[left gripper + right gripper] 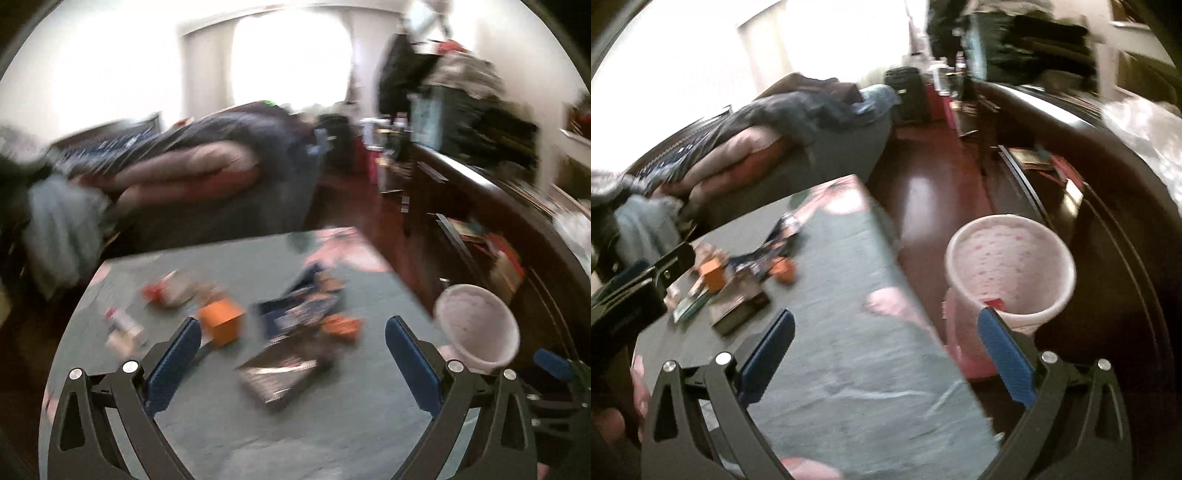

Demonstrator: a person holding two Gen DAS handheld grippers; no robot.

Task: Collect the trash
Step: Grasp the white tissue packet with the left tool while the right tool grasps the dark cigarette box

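Note:
Both views are blurred. Trash lies on a grey-clothed table (229, 424): an orange box (222, 320), a dark blue wrapper (299, 310), an orange wrapper (341, 326), a flat dark packet (282, 376), a red-and-clear wrapper (170, 290) and a small white piece (123, 328). A pink bin (478, 326) stands on the floor off the table's right edge. My left gripper (293, 334) is open and empty above the packet. My right gripper (886, 328) is open and empty over the table's right edge, with the bin (1010, 266) just right. The trash pile (738, 280) lies far left.
A sofa (207, 177) heaped with clothes stands behind the table. A dark wooden cabinet (480, 206) with books runs along the right. Reddish wooden floor (934, 192) lies between table and cabinet. The left gripper's body (631, 295) shows at the right wrist view's left edge.

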